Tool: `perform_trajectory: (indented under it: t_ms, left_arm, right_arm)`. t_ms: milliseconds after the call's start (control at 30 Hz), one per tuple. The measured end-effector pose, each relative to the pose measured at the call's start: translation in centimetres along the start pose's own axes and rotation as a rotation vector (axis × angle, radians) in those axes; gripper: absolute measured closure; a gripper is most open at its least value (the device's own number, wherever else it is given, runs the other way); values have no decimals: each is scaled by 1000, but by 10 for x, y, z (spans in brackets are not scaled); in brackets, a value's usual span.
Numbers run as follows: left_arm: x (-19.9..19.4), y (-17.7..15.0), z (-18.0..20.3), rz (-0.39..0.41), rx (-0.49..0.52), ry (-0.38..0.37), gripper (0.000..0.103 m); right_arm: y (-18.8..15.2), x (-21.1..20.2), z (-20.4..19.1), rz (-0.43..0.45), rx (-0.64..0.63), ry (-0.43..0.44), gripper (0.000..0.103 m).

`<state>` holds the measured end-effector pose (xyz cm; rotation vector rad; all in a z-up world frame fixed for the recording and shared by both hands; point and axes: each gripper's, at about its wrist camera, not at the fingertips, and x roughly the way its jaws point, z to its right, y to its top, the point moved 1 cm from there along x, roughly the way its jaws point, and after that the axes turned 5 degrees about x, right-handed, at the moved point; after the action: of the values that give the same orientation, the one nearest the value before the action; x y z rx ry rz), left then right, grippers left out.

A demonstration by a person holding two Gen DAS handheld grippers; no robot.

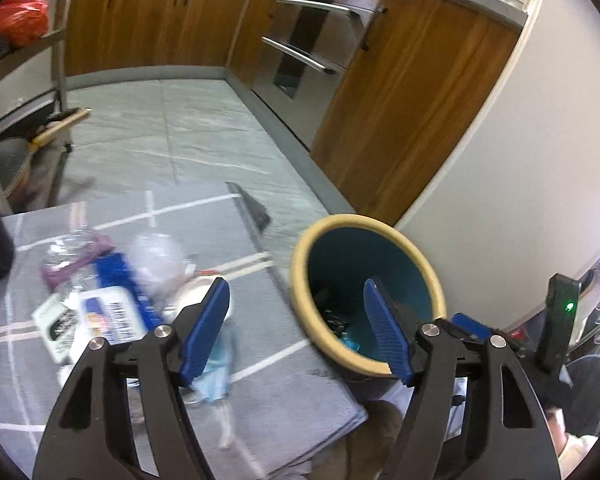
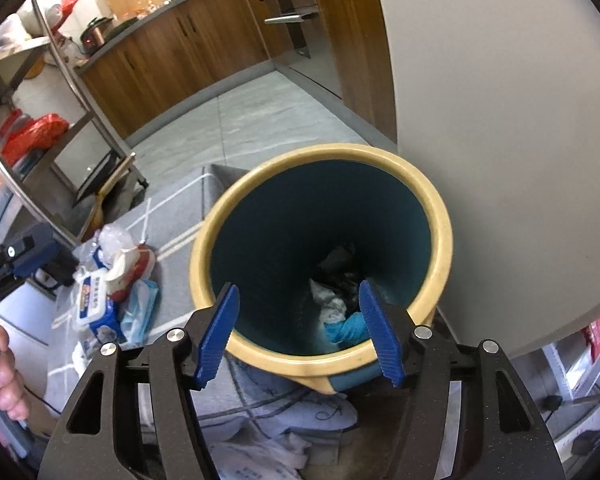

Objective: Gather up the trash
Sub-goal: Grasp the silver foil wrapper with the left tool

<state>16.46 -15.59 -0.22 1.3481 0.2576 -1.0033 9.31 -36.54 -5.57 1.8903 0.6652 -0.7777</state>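
Note:
A teal bin with a cream rim [image 2: 320, 152] stands at the corner of a grey rug [image 1: 260, 392]. My right gripper [image 2: 299, 285] hangs open just over its mouth with nothing between the fingers. Inside lie a white crumpled piece [image 2: 332, 302], a blue scrap [image 2: 348, 330] and something dark [image 2: 340, 258]. My left gripper [image 1: 296, 282] is open and empty, between the bin rim [image 1: 360, 218] and a trash pile. The pile holds a wipes pack [image 1: 108, 316], a clear bottle [image 1: 72, 248], a plastic bag [image 1: 156, 256] and a blue mask [image 1: 220, 368].
A white wall [image 2: 500, 120] stands close behind the bin. Wooden cabinets [image 1: 160, 20] and a steel oven [image 1: 312, 40] line the far side of the tiled floor. A metal shelf rack [image 2: 40, 120] with red bags is at left. A hand [image 2: 0, 376] holds the left gripper.

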Motion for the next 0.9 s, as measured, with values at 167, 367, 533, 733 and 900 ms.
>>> perform_trajectory:
  t_ms: [167, 367, 533, 733, 900]
  left_arm:
    - [-20, -8, -34, 16, -25, 72, 32]
    - [-34, -27, -78, -3, -62, 164, 32]
    - [-31, -47, -108, -53, -106, 205, 32]
    - [-23, -67, -141, -83, -236, 137, 32]
    - [-3, -76, -160, -107, -359, 37, 43]
  right_arm:
    - [0, -4, -18, 4, -17, 56, 39]
    - [-6, -2, -46, -19, -56, 120, 39]
    - [-13, 0, -70, -39, -94, 149, 39]
    - [-16, 2, -99, -63, -126, 193, 39]
    - [-24, 5, -121, -79, -168, 209, 39]
